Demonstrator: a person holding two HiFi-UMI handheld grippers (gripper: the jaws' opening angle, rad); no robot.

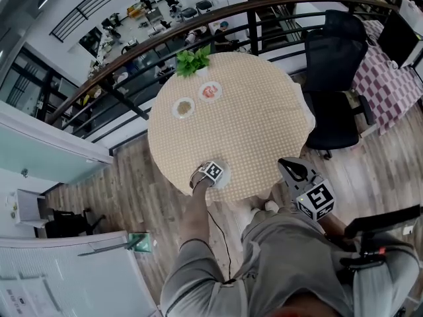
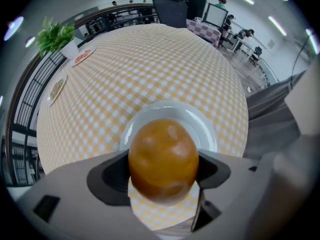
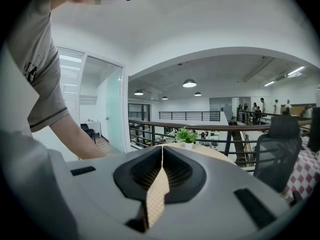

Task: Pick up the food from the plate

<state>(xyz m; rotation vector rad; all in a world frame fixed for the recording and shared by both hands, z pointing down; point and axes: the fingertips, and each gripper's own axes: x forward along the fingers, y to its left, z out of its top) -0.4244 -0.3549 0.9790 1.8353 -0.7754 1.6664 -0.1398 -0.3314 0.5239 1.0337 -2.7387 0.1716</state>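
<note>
A round orange-brown piece of food (image 2: pixel 163 156) sits between the jaws of my left gripper (image 2: pixel 163 180), which is shut on it. It hangs just above a white plate (image 2: pixel 202 123) at the near edge of the round checked table (image 2: pixel 150 59). In the head view the left gripper (image 1: pixel 210 172) covers most of that plate (image 1: pixel 223 179); the food is hidden there. My right gripper (image 1: pixel 289 166) is off the table's near right edge, held level, shut and empty, its jaws (image 3: pixel 162 160) meeting at the tips.
Two small plates of food (image 1: pixel 184 107) (image 1: pixel 209 91) and a potted green plant (image 1: pixel 192 61) stand at the table's far side. A black office chair (image 1: pixel 334 78) is to the right. A dark railing (image 1: pixel 132 51) runs behind the table.
</note>
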